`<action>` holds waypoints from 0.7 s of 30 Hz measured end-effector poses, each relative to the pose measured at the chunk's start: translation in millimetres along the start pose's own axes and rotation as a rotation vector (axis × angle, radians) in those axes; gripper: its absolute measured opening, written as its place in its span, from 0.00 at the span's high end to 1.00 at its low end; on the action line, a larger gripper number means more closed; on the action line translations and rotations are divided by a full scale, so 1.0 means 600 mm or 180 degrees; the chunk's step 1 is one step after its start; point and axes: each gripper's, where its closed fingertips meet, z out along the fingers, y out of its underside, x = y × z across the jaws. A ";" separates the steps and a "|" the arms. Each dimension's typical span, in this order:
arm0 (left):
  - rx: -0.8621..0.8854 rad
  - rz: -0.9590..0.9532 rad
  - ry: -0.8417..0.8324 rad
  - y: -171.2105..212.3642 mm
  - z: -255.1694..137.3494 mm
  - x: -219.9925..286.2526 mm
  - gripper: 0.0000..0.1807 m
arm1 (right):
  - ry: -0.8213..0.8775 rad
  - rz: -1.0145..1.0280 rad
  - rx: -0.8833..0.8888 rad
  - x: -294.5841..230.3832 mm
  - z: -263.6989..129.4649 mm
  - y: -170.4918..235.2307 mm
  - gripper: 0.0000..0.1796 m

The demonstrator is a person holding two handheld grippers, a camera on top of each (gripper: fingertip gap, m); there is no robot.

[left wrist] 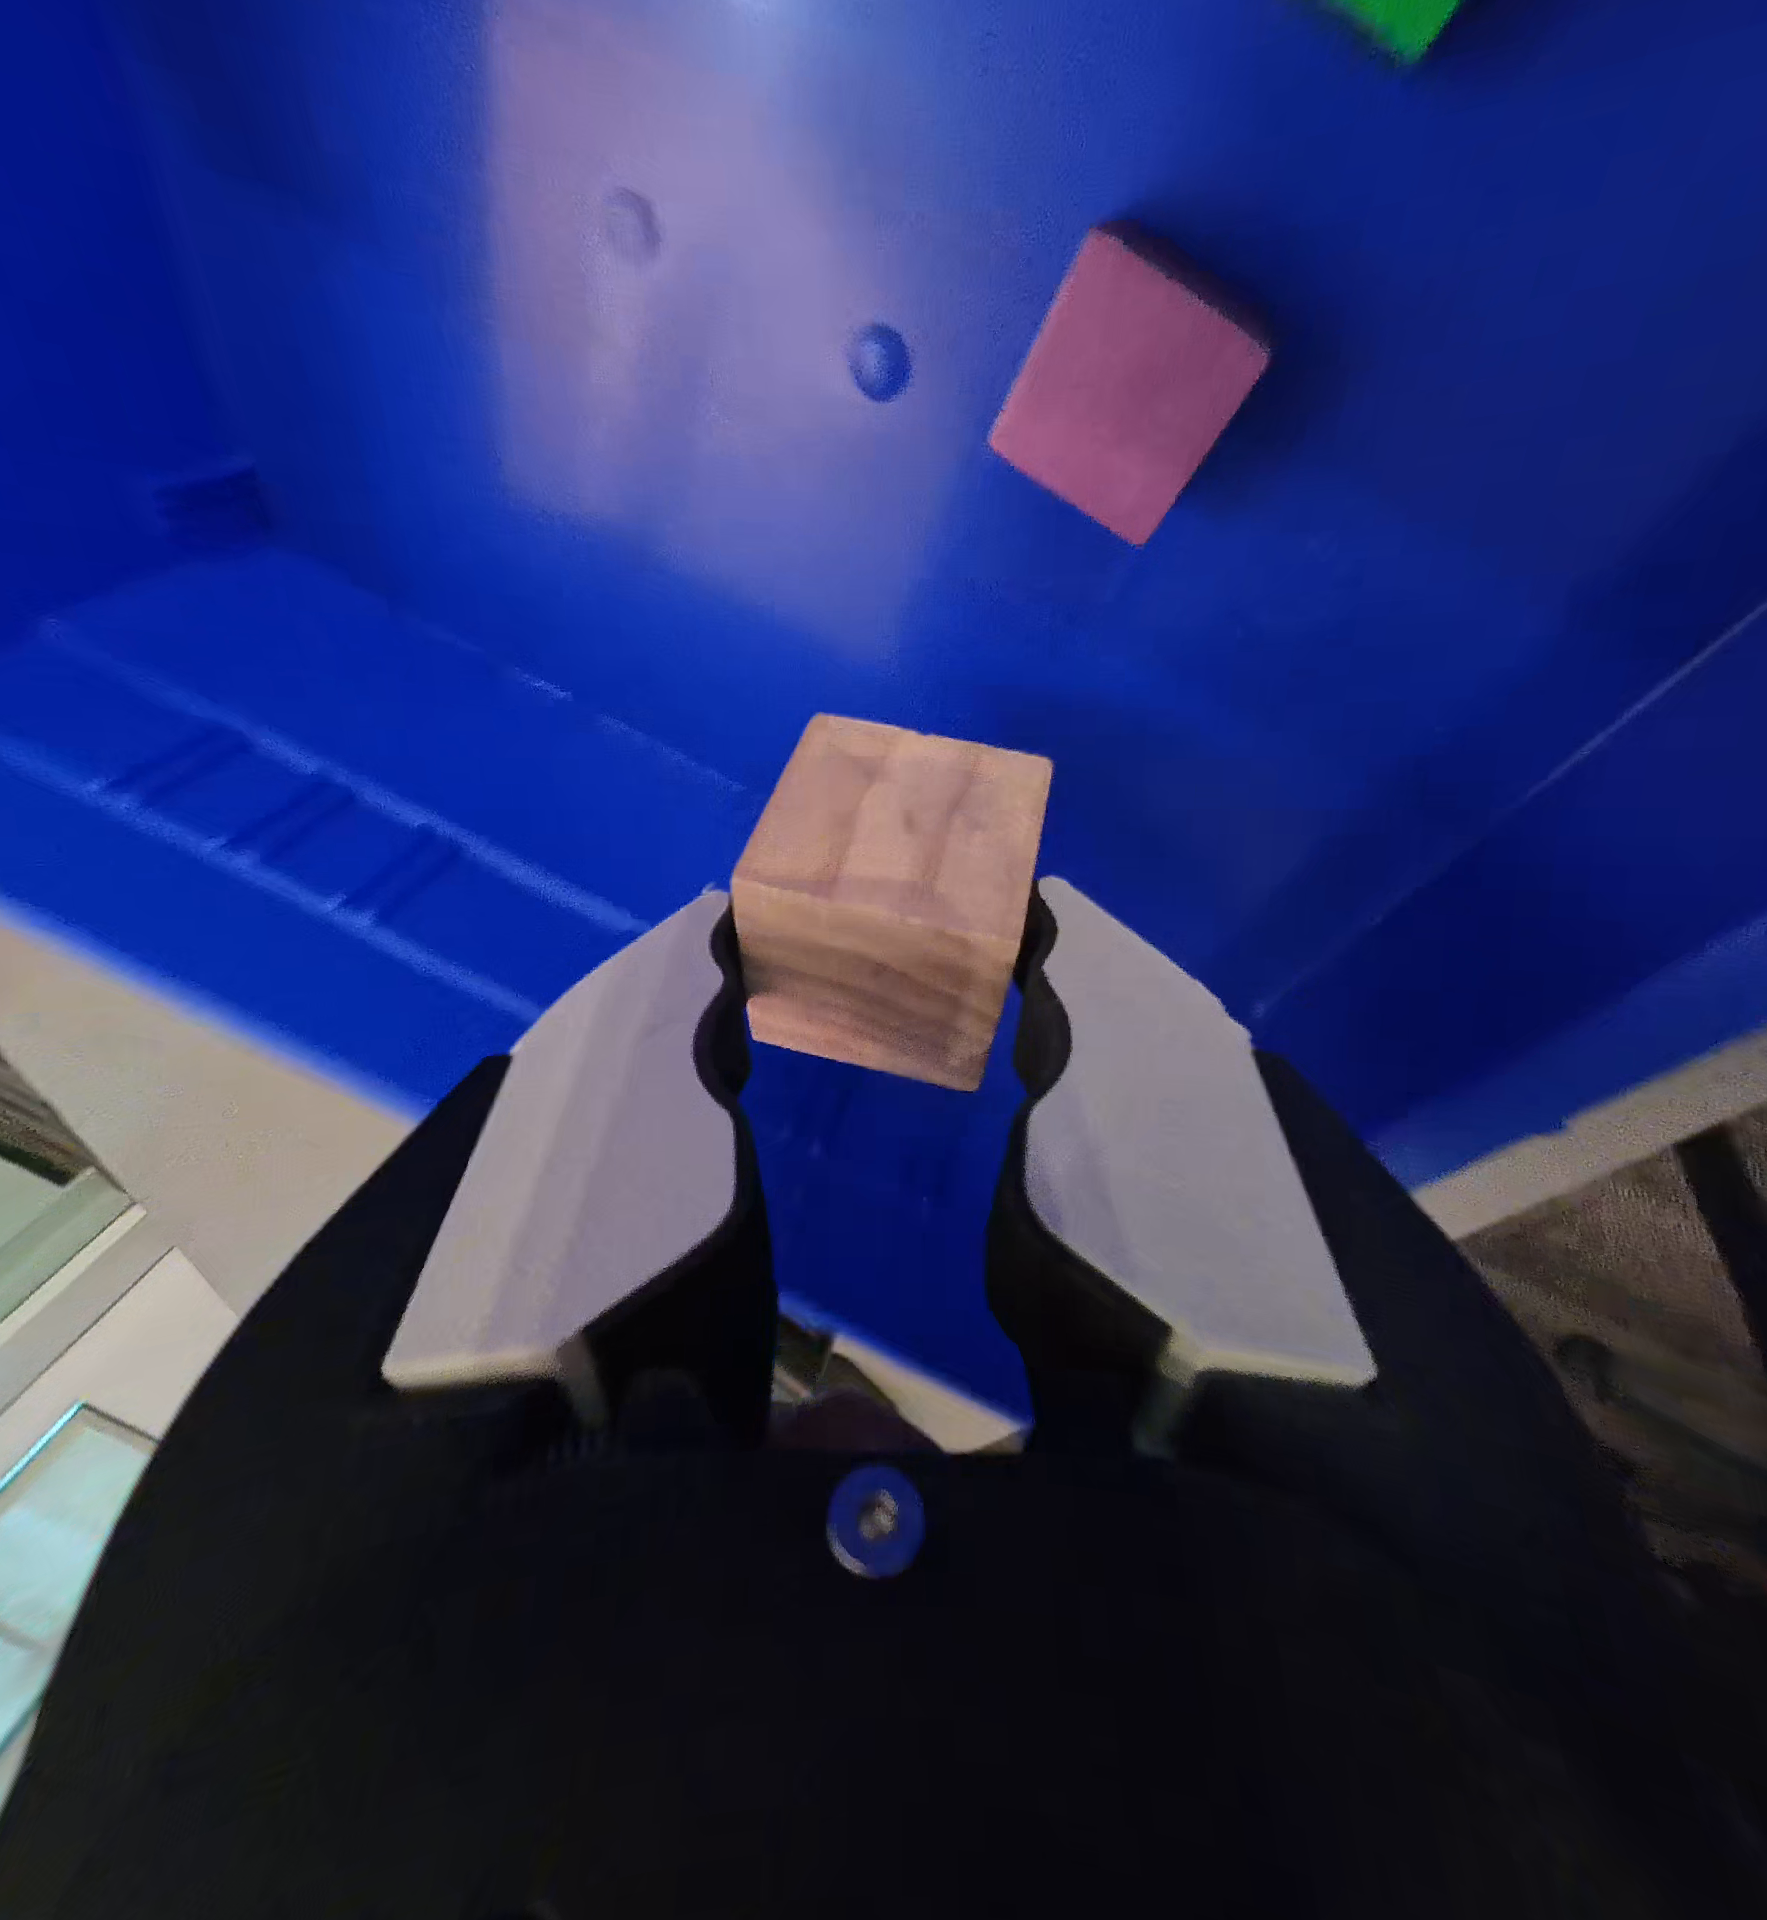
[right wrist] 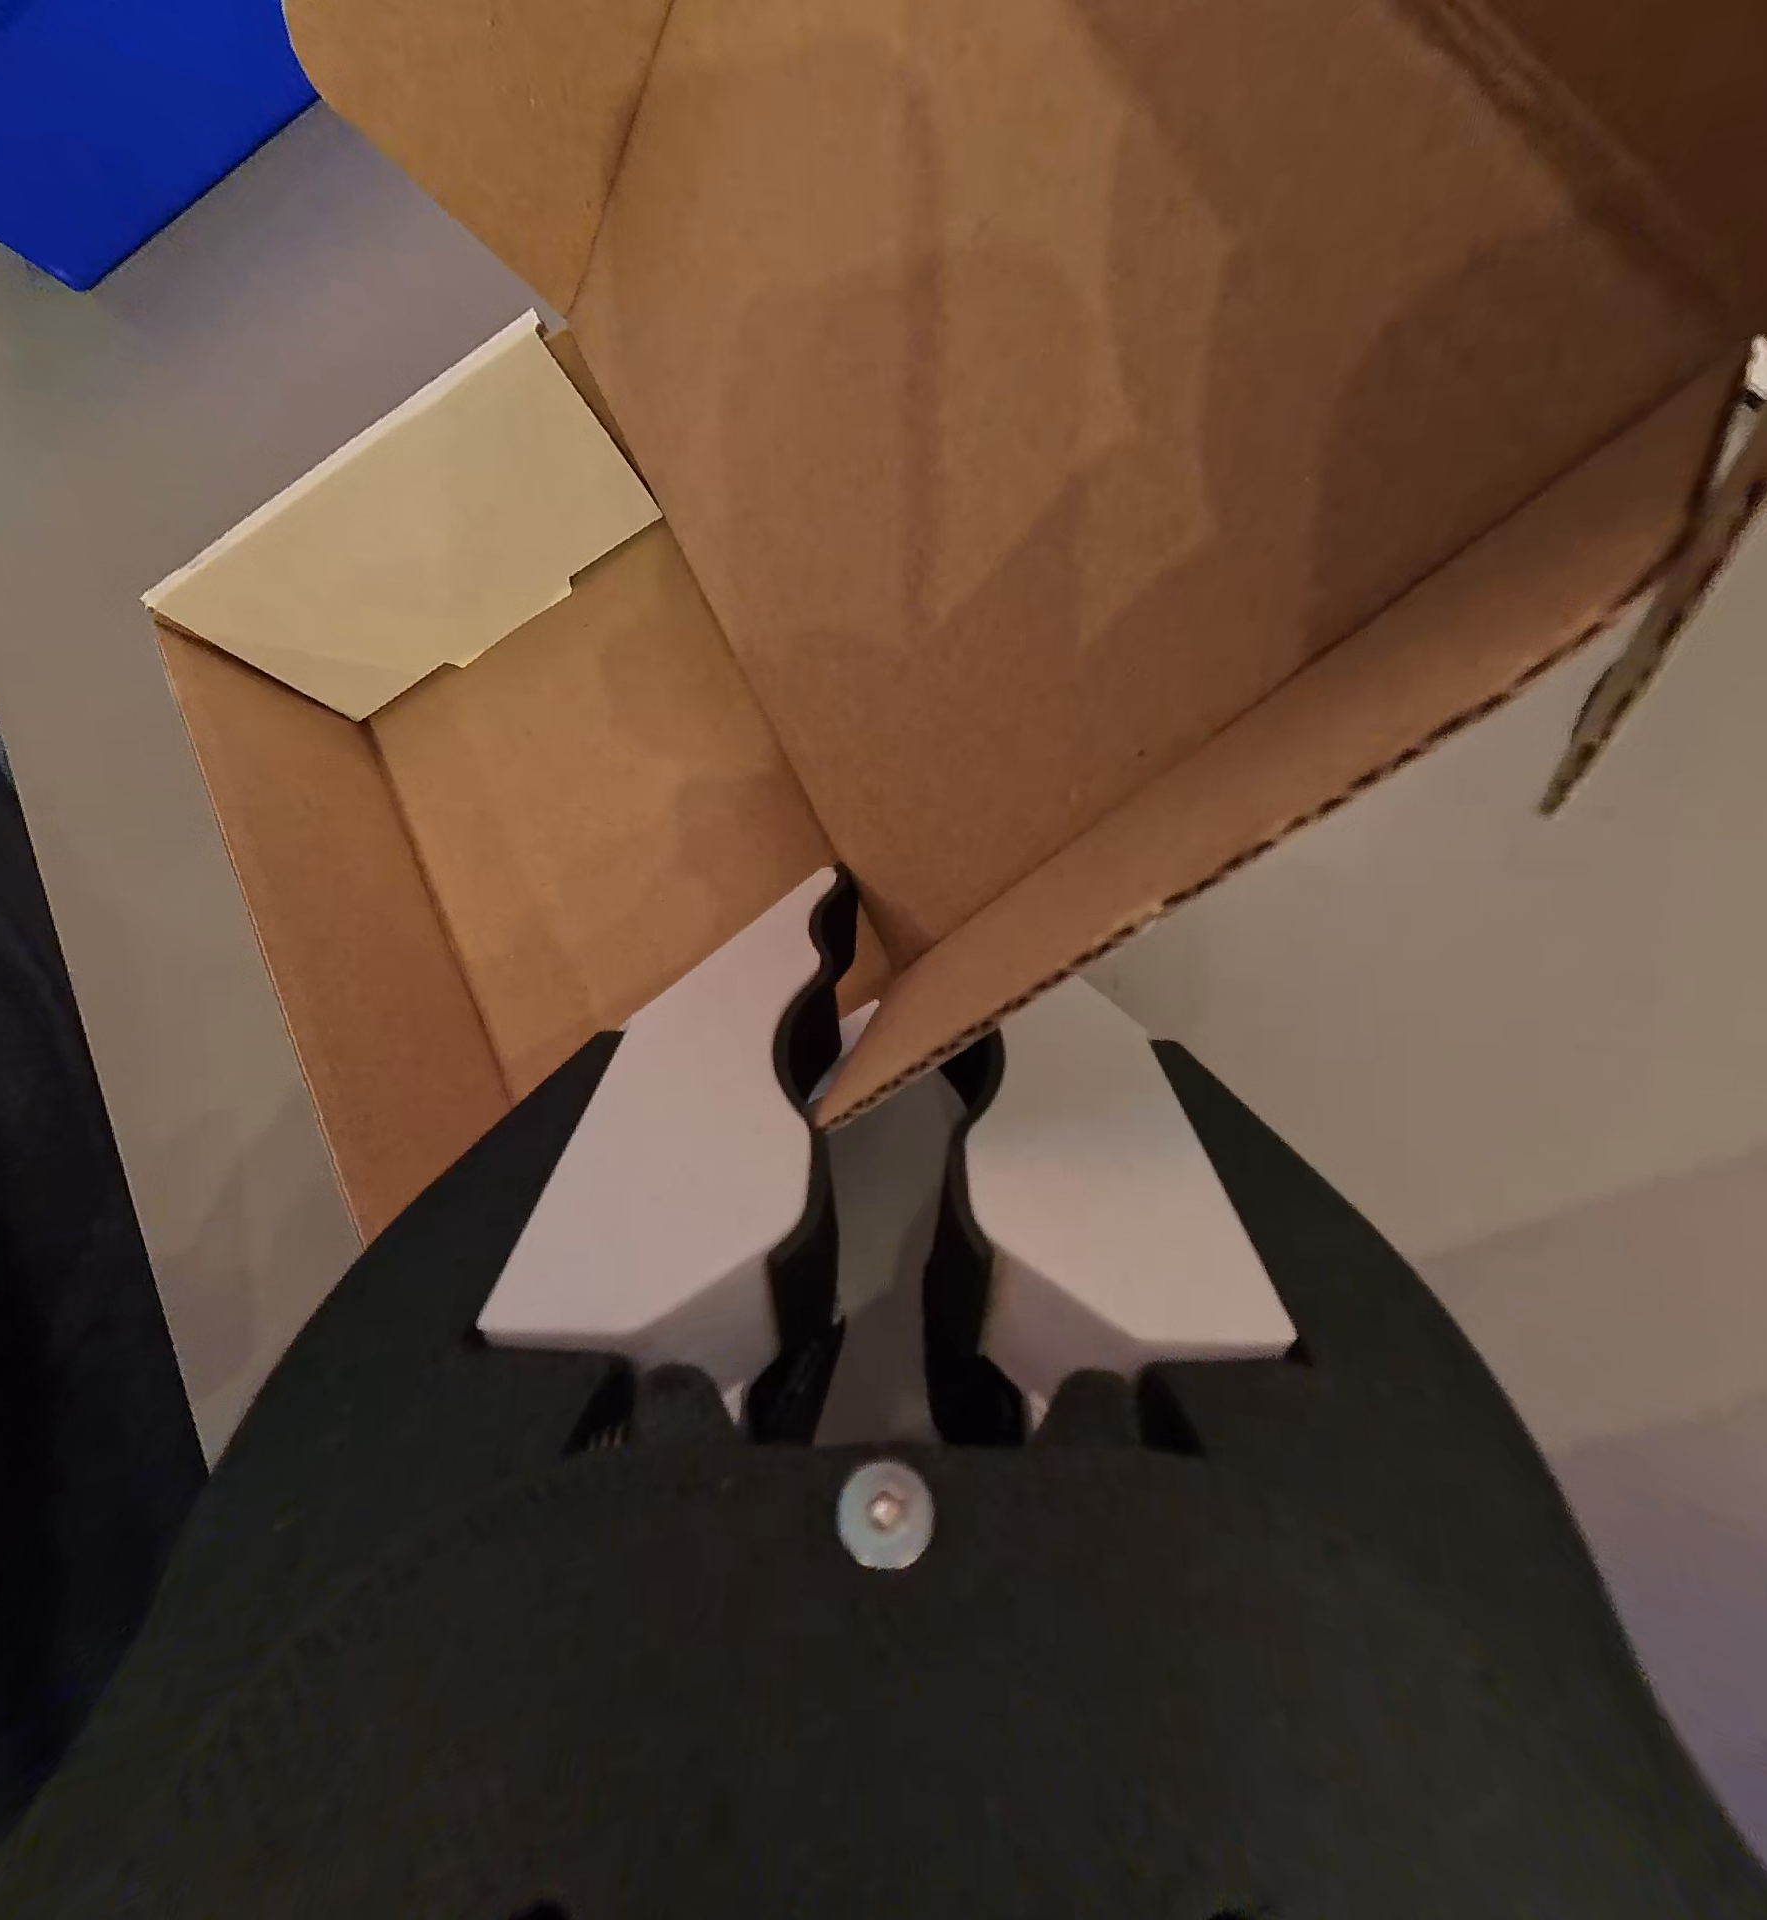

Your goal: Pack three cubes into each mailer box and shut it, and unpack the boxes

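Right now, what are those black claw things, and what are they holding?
They are two grabbers, each with two fingers. A person holds one in each hand, and a camera on each looks out along its fingers, so you get one picture per grabber.

In the left picture, the left gripper pinches a plain wooden cube over a blue bin. A pink cube lies on the bin's floor, and a bit of a green cube shows at the top edge.

In the right picture, the right gripper has a corner of a cardboard box's lid between its fingers, holding it up. The open box sits on a grey table.
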 end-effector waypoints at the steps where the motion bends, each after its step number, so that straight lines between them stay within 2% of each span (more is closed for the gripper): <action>1: 0.0126 -0.0068 -0.0068 -0.008 -0.025 -0.006 0.73 | -0.0004 0.0001 0.0004 0.000 0.000 0.000 0.95; 4: 0.0686 -0.0173 -0.0277 -0.073 -0.124 -0.015 0.73 | 0.0000 -0.0004 0.0009 0.000 0.000 -0.001 0.95; 7: 0.1231 0.0035 -0.0333 -0.193 -0.222 0.014 0.73 | 0.0009 -0.0013 0.0005 0.001 0.001 -0.002 0.95; 11: 0.1543 0.0608 -0.0215 -0.367 -0.294 0.093 0.73 | 0.0036 -0.0026 -0.0001 0.001 0.001 -0.003 0.95; 16: 0.1487 0.1080 0.0042 -0.528 -0.291 0.171 0.73 | 0.0045 -0.0044 0.0009 0.002 0.001 -0.002 0.95; 19: 0.1158 0.1168 0.0187 -0.573 -0.243 0.187 0.73 | 0.0041 -0.0050 0.0018 0.002 0.001 -0.003 0.95; 21: 0.0878 0.1170 0.0321 -0.580 -0.207 0.191 0.73 | 0.0042 -0.0056 0.0020 0.002 0.001 -0.003 0.95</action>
